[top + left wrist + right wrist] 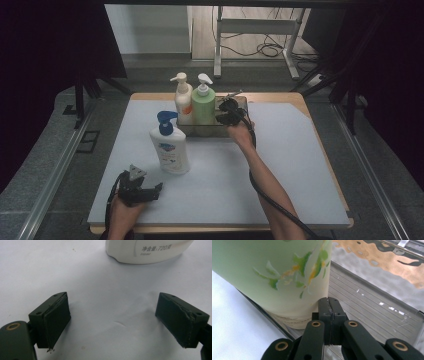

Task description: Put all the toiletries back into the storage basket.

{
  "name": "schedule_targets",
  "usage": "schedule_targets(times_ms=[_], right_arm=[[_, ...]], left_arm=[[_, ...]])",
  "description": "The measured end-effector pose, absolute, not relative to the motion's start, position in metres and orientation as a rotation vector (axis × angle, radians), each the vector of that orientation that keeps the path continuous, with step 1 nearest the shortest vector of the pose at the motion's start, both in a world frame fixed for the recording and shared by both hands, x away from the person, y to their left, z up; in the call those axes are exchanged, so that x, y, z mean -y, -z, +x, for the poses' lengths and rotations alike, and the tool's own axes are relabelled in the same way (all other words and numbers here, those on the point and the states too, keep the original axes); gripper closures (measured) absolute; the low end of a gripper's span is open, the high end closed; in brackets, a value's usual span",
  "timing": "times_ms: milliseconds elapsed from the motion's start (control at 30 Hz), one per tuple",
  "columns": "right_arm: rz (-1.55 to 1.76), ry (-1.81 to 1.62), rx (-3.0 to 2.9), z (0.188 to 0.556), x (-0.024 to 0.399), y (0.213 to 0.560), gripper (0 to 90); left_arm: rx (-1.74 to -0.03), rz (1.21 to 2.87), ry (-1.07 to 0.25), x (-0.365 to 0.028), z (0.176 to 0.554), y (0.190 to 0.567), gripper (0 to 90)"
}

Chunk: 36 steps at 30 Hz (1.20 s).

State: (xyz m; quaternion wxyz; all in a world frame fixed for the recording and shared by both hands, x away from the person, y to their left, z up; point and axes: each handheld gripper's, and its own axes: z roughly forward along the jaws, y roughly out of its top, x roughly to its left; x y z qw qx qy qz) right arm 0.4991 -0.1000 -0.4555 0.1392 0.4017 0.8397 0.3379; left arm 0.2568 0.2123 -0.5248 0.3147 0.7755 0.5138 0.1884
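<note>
Bystanders around my work
A cream pump bottle point(183, 97) stood near my table's point(300, 170) far edge; beyond that edge, a white frame point(255, 27) and loose cables point(270, 50) sat on the floor.

The surface point(300, 165) is a wooden top almost wholly covered by a pale grey sheet. A clear tray point(239, 131) sits at the middle of the far edge. A white pump bottle with a blue head point(170, 147) stands directly on the sheet, just in front of the tray's left end.
</note>
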Motion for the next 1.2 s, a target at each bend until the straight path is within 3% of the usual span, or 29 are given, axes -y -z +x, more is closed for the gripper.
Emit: schedule_targets(times_ms=[367,767,1200], right_arm=[[1.162,-0.991,-2.435,0.499,0.102,0.456,89.4],[1.121,-1.030,-2.419,0.494,0.112,0.450,80.3],[1.030,-1.085,-2.419,0.476,0.126,0.436,62.4]], left_arm=[[-1.354,2.043,-0.497,-0.212,0.257,0.525,11.8],[-1.354,2.043,-0.497,-0.212,0.257,0.525,11.8],[-1.354,2.043,-0.497,-0.212,0.257,0.525,11.8]])
